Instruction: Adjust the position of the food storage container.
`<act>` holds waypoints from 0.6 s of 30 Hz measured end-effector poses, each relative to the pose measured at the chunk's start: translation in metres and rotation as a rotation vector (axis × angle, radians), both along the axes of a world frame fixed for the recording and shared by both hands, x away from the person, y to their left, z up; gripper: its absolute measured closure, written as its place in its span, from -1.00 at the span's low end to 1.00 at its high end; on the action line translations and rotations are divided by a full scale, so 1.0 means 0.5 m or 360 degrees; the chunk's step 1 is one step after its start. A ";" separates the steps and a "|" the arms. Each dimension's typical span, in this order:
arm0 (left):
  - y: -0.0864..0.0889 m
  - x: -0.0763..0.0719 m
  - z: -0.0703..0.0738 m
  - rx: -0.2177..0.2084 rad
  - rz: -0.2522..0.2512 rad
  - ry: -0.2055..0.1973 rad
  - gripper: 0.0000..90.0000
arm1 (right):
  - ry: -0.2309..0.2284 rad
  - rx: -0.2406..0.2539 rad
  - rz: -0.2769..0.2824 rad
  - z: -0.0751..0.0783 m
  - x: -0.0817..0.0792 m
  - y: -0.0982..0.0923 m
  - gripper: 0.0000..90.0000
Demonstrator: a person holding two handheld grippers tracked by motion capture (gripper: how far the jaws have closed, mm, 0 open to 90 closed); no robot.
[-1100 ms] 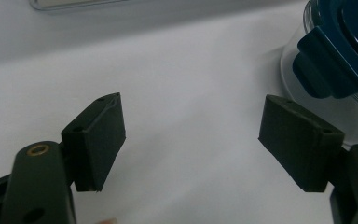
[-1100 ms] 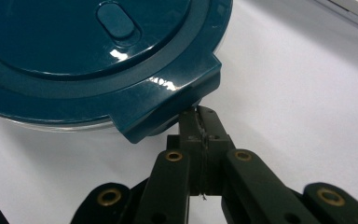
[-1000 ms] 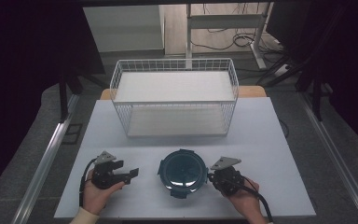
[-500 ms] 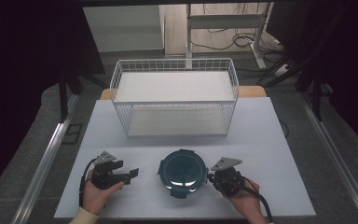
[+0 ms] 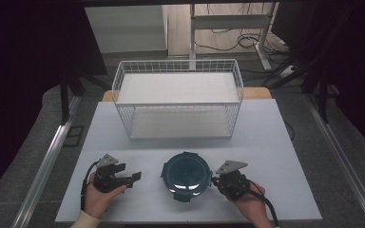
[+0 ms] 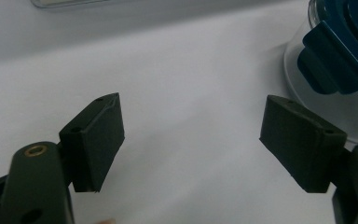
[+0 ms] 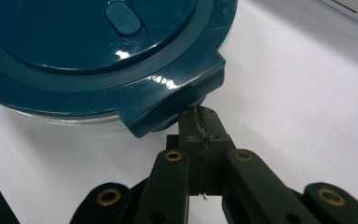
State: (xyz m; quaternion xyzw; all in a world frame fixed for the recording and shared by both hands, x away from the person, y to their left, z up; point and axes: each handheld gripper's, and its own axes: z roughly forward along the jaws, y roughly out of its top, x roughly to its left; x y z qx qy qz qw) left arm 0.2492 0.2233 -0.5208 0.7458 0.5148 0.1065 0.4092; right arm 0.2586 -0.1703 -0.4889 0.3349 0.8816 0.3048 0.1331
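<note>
A round clear container with a dark teal lid (image 5: 186, 173) sits at the front middle of the white table (image 5: 271, 137). My left gripper (image 5: 132, 175) lies to its left, held in a hand. It is open with nothing between its pads (image 6: 95, 140), and the container's side latch (image 6: 333, 58) shows past its right pad. My right gripper (image 5: 215, 181) is at the container's right side. It is shut, and its tips (image 7: 200, 121) sit just under a latch tab (image 7: 172, 100) of the lid (image 7: 98, 46); whether they touch it is unclear.
A white wire basket (image 5: 178, 64) holding nothing stands at the back middle of the table, its long side toward me. Bare tabletop lies between it and the container. Dark floor, metal rails and a desk frame surround the table.
</note>
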 end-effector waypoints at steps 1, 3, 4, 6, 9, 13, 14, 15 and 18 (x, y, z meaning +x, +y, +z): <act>0.000 0.000 0.000 0.0000 0.0000 0.0000 -0.54 | 0.0000 0.0008 -0.0005 0.001 0.000 -0.001 0.98; 0.000 0.000 0.000 0.0001 0.0000 -0.0001 -0.54 | -0.0003 0.0023 -0.0011 0.004 -0.001 -0.004 0.98; 0.000 0.000 0.000 0.0001 -0.0001 -0.0002 -0.54 | -0.0005 0.0036 -0.0013 0.005 -0.001 -0.006 0.98; 0.001 -0.001 0.000 0.0000 0.0001 -0.0004 -0.54 | -0.0014 0.0045 -0.0020 0.010 -0.001 -0.011 0.98; 0.000 -0.001 0.000 0.0000 0.0001 -0.0005 -0.54 | -0.0029 0.0063 -0.0042 0.015 0.001 -0.023 0.98; 0.001 -0.002 0.001 -0.0004 0.0004 -0.0007 -0.54 | -0.0036 0.0079 -0.0062 0.020 0.000 -0.036 0.98; 0.001 -0.002 0.002 -0.0007 0.0009 -0.0007 -0.54 | -0.0033 0.0086 -0.0065 0.022 -0.002 -0.039 0.98; 0.001 -0.002 0.002 -0.0009 0.0010 -0.0007 -0.54 | -0.0033 0.0097 -0.0068 0.022 -0.003 -0.042 0.98; 0.002 -0.002 0.003 -0.0009 0.0007 -0.0011 -0.54 | -0.0025 0.0135 -0.0071 0.025 -0.007 -0.048 0.97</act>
